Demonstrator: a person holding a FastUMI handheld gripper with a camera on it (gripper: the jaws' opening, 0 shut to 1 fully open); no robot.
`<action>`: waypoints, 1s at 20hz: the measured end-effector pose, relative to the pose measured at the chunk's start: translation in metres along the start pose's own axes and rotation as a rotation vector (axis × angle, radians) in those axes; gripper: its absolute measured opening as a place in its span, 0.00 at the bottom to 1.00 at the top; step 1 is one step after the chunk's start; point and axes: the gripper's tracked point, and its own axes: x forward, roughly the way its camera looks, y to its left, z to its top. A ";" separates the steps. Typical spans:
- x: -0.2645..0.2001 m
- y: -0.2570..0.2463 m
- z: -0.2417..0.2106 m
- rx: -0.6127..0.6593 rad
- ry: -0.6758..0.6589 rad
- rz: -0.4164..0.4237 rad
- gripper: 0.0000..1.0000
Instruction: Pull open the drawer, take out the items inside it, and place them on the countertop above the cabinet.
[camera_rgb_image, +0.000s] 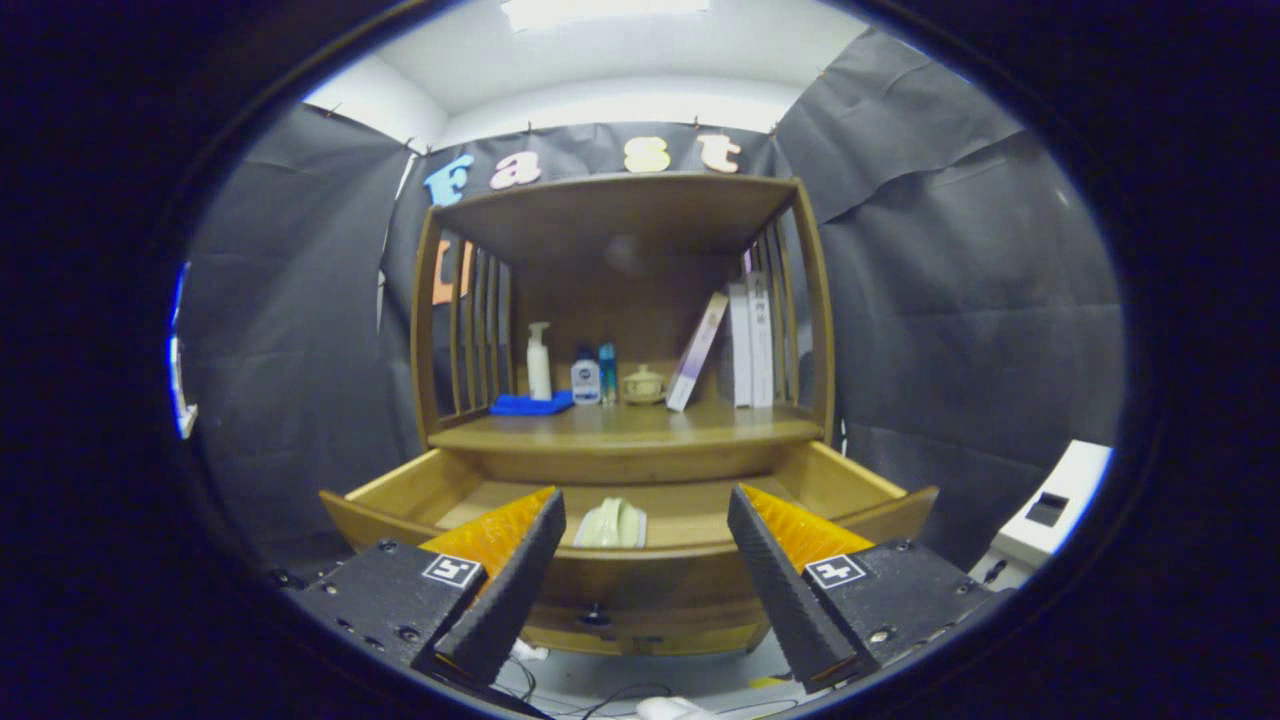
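Fingers: we see the gripper (645, 560) spread wide and holding nothing, the two fingers well apart with the drawer's front between them.
Drawer: the drawer (860, 480) is already pulled well out of the cabinet (810, 300), its curved front rail facing us; the small knob (594, 616) sits low on the front, at 6 o'clock from the item.
Item: one pale green item (612, 524) lies on the drawer floor close behind the front rail, just ahead of the fingers and midway between them; what it is we cannot tell.
Why the wide stance: we judge the fingers are open this far so they can drop either side of the item from above.
Counter: the counter (640, 428) lies at 12 o'clock from the item, directly over the drawer's rear, which is why the drawer had to come out for access.
On the counter: a blue cloth (530, 404), a pump bottle (539, 360), two small bottles (586, 380), a jar (642, 384) and leaning books (730, 345) line the back.
Free space: the counter's front strip is bare, so we judge it the likely spot.
Stage: opening looks done; removal not yet begun.
Risk: the front rail stands close to the item and may foul the fingers.
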 end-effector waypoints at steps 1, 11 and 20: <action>0.003 -0.003 0.016 0.004 -0.013 -0.007 1.00; 0.112 0.007 0.089 0.033 0.184 0.018 1.00; 0.187 0.066 -0.002 -0.066 0.619 0.067 0.96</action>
